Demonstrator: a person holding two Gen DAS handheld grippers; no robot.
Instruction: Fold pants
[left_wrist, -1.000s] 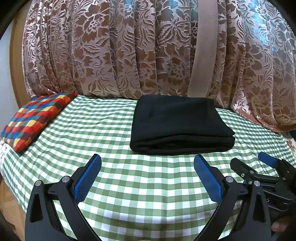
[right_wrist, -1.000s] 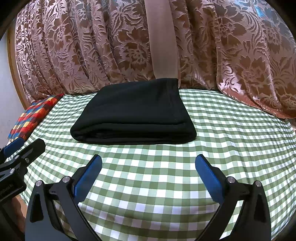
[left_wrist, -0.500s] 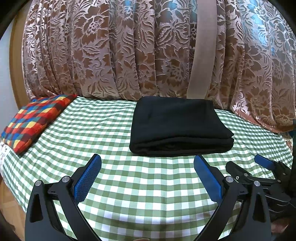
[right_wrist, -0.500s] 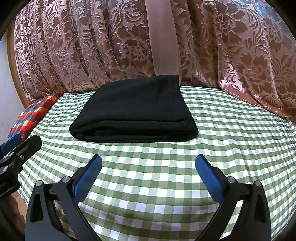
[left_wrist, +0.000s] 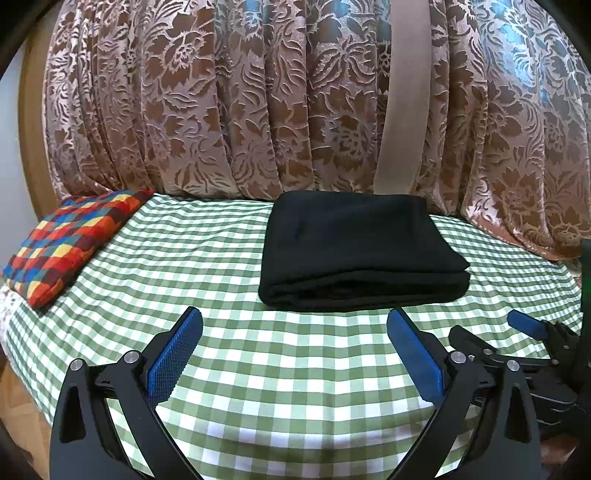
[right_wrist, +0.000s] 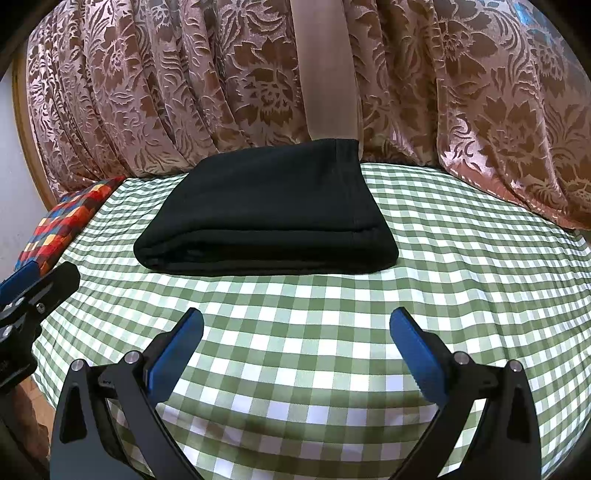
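Patchwork cushion (left_wrist: 70, 243) at far left, folded black pants (left_wrist: 360, 254) squared mid-bed on the green gingham sheet (left_wrist: 280, 373) before the floral curtain (left_wrist: 229, 99); left gripper (left_wrist: 293, 349) and right gripper (right_wrist: 295, 349) hang empty, fingers spread, apart from it: fold looks complete.

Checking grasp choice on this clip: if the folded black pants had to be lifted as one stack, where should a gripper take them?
Probably the near rounded fold edge of the black pants, approached from the front, low along the checked cloth: the layers join there, and both grippers, left and right, face it open.
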